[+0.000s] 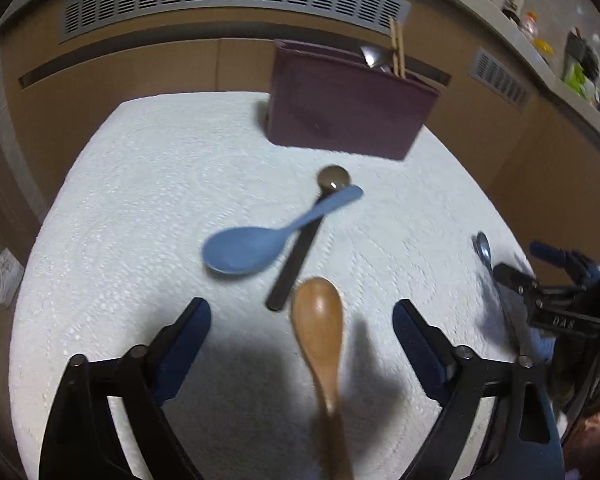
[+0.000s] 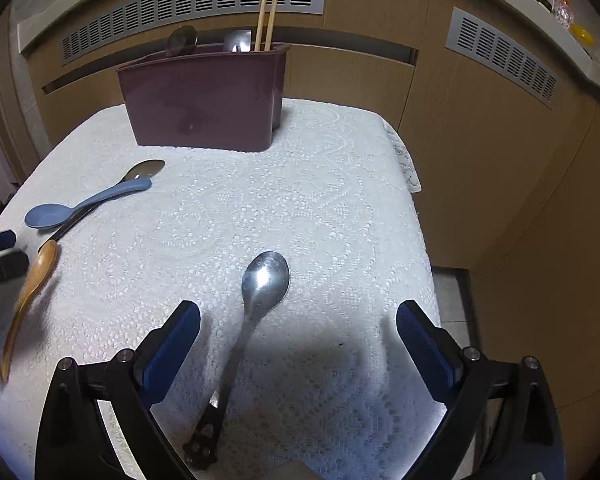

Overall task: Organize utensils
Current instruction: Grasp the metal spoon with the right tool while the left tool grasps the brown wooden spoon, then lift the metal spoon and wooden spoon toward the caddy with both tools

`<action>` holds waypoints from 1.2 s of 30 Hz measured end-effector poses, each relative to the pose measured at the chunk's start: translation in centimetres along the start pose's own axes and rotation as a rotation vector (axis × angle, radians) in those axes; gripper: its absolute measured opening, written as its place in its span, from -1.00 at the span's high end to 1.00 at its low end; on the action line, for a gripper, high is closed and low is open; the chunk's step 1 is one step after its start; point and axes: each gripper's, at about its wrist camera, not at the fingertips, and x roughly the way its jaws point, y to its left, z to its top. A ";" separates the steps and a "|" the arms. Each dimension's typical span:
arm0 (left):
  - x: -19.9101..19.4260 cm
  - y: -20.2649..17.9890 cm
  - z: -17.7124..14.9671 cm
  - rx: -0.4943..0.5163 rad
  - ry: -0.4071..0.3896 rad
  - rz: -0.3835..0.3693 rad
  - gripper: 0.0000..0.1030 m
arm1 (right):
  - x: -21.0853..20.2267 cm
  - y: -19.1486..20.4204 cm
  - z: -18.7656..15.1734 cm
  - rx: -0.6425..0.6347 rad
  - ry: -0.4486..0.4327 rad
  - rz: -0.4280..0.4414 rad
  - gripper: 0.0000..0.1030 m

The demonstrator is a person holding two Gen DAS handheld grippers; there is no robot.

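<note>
A wooden spoon (image 1: 320, 328) lies on the white lace cloth (image 1: 140, 180) between the fingers of my left gripper (image 1: 302, 312), which is open; neither pad touches it. Ahead, a blue spoon (image 1: 244, 248) lies across a black-handled metal spoon (image 1: 300, 256). A maroon utensil holder (image 1: 340, 112) stands at the back with chopsticks (image 1: 398, 48) and spoons in it. My right gripper (image 2: 299, 308) is open over a steel spoon (image 2: 266, 276), whose handle runs back nearer the left finger, untouched. In the right wrist view the holder (image 2: 204, 100), the blue spoon (image 2: 60, 212) and the wooden spoon (image 2: 32, 288) lie to the left.
The small table (image 2: 300, 180) ends close on the right, with floor (image 2: 452, 300) below. Wooden cabinets with grey vent grilles (image 2: 196, 8) stand right behind it. A counter (image 1: 572, 72) with bottles and bags runs along the upper right.
</note>
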 end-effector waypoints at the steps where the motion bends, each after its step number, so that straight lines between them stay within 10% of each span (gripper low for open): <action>1: 0.4 -0.5 -0.2 0.012 0.015 -0.001 -0.37 | -0.1 -0.2 0.0 0.011 -0.007 -0.003 -0.89; 11: 1.4 -1.7 -0.2 0.035 0.044 0.048 0.41 | -0.8 -0.6 0.0 0.049 -0.035 0.015 -0.89; 22: -2.0 -1.0 0.7 -0.001 -0.053 0.009 0.41 | 3.6 1.3 2.0 0.062 0.117 0.034 -0.27; 25: -2.4 -0.8 0.7 -0.006 -0.059 0.001 0.41 | 3.2 1.6 2.1 0.060 0.104 0.048 0.48; 36: -3.2 -0.9 0.5 0.000 -0.071 -0.006 0.41 | -0.4 3.3 2.0 -0.022 0.027 0.061 0.49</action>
